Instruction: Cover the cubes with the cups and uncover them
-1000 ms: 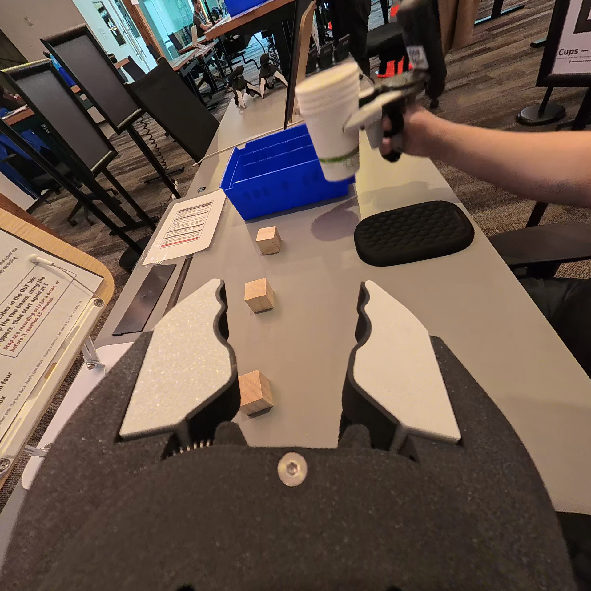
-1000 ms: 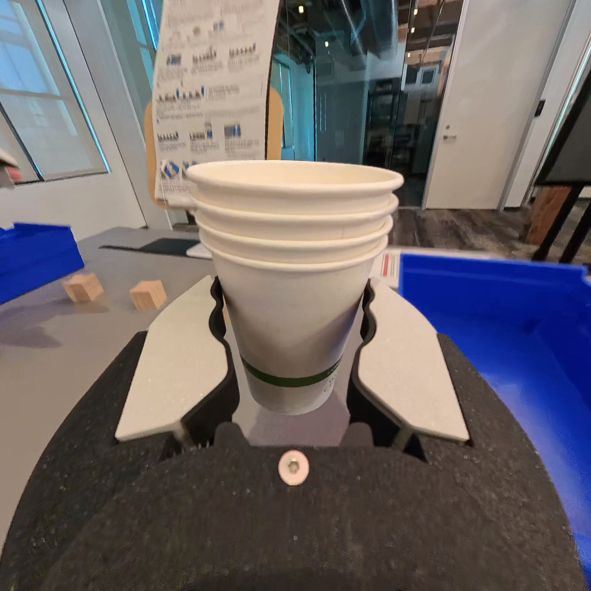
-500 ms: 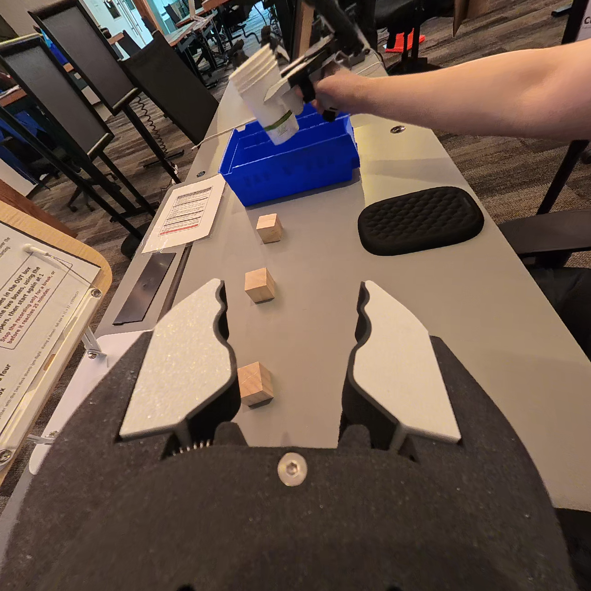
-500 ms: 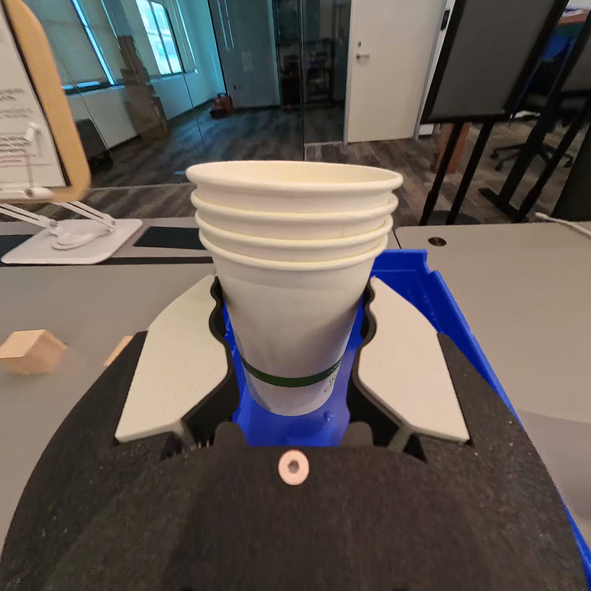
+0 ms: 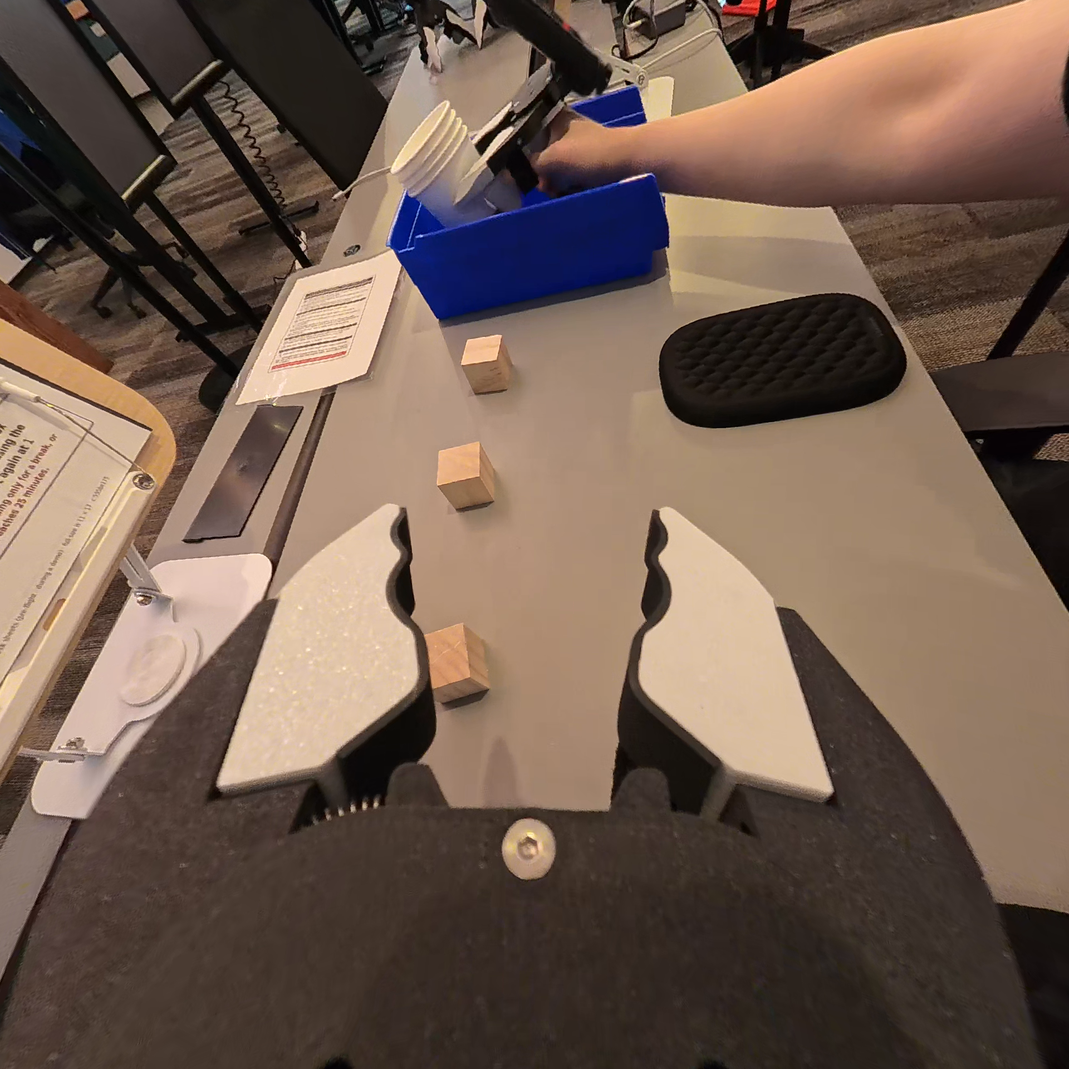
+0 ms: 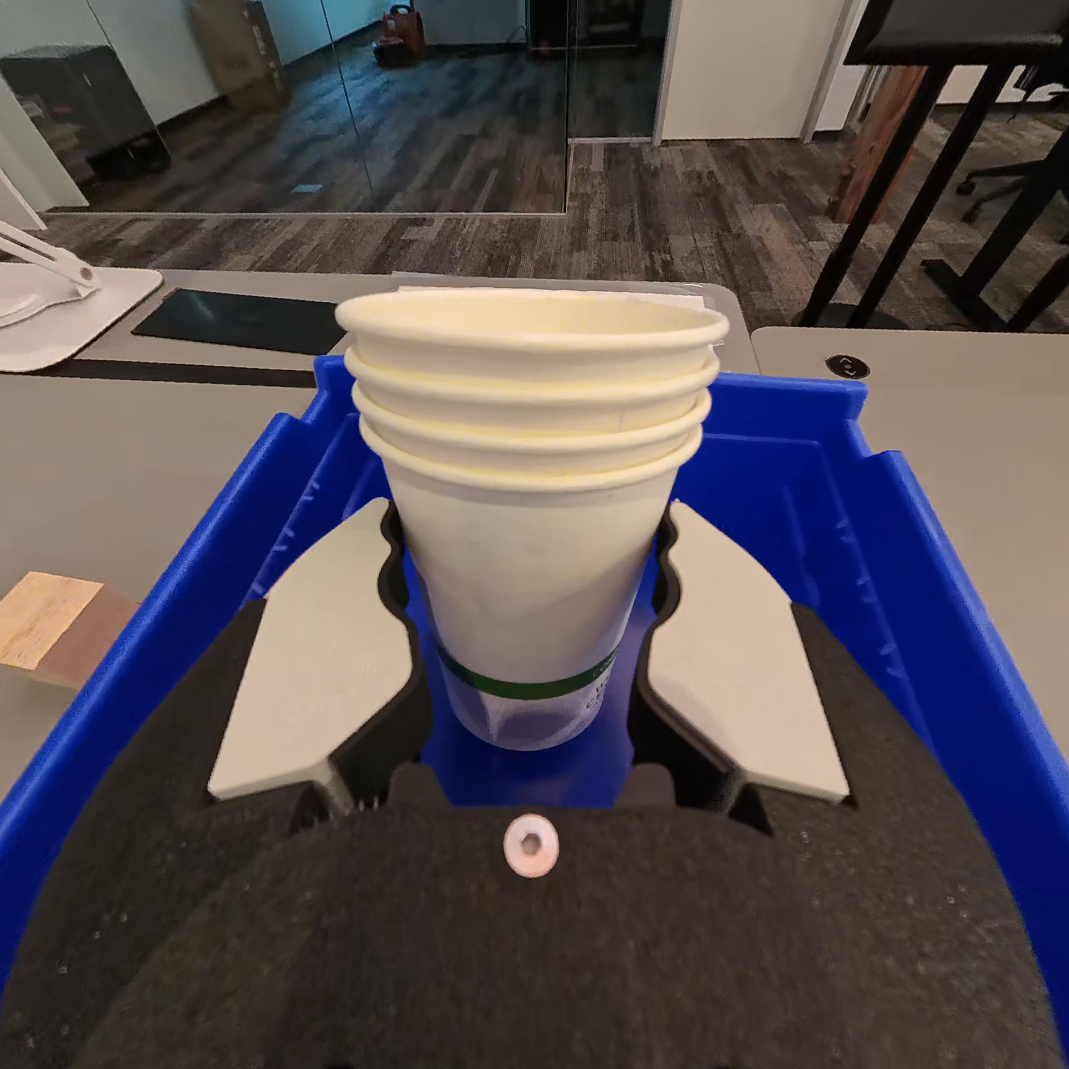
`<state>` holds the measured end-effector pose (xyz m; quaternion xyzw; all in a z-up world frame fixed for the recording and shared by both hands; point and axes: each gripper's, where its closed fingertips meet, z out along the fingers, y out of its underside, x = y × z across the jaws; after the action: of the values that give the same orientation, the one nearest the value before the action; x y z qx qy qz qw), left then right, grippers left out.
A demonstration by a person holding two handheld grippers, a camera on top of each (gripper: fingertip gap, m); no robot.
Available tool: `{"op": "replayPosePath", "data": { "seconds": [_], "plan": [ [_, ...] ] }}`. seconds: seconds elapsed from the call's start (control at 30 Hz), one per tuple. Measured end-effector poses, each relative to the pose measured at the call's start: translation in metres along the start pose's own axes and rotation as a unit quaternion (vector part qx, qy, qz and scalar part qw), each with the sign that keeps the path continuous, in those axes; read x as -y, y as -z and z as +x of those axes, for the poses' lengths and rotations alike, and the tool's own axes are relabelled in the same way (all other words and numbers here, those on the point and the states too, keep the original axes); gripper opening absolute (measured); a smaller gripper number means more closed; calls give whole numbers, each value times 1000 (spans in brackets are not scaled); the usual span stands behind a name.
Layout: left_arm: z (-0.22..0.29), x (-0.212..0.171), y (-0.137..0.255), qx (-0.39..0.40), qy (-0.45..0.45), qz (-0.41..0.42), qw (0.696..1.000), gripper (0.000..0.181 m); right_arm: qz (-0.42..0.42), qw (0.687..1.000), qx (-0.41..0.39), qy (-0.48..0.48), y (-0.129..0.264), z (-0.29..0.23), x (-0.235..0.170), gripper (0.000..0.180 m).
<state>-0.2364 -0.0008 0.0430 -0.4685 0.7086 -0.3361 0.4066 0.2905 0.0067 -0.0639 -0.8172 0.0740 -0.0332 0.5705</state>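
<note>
Lowered since a moment ago, the right hand-held gripper (image 6: pixel 529 601) clamps a nested stack of white paper cups (image 6: pixel 529 509) inside the blue plastic bin (image 6: pixel 810 520). Three wooden cubes (image 5: pixel 466 483) sit uncovered on the grey bench (image 5: pixel 723 578), suggesting the cups are being stowed. The left hand-held gripper (image 5: pixel 527 607) hangs wide, empty.

Matt paper cups (image 6: pixel 529 544), glossy plastic bin (image 6: pixel 902 584), bare wood cubes (image 5: pixel 466 483), smooth grey table (image 5: pixel 723 578)
</note>
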Motion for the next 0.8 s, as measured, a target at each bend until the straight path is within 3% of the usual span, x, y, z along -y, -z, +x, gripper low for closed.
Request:
{"op": "replayPosePath", "data": {
  "seconds": [0.5, 0.8],
  "plan": [
    [-4, -11, -2, 7, 8, -24, 1000, 77, 20, 1000, 2, -7, -21, 8, -3, 84],
    [-2, -9, -2, 3, 6, -22, 1000, 77, -30, 999, 4, 36, -9, 2, -18, 84]
  ]
}}
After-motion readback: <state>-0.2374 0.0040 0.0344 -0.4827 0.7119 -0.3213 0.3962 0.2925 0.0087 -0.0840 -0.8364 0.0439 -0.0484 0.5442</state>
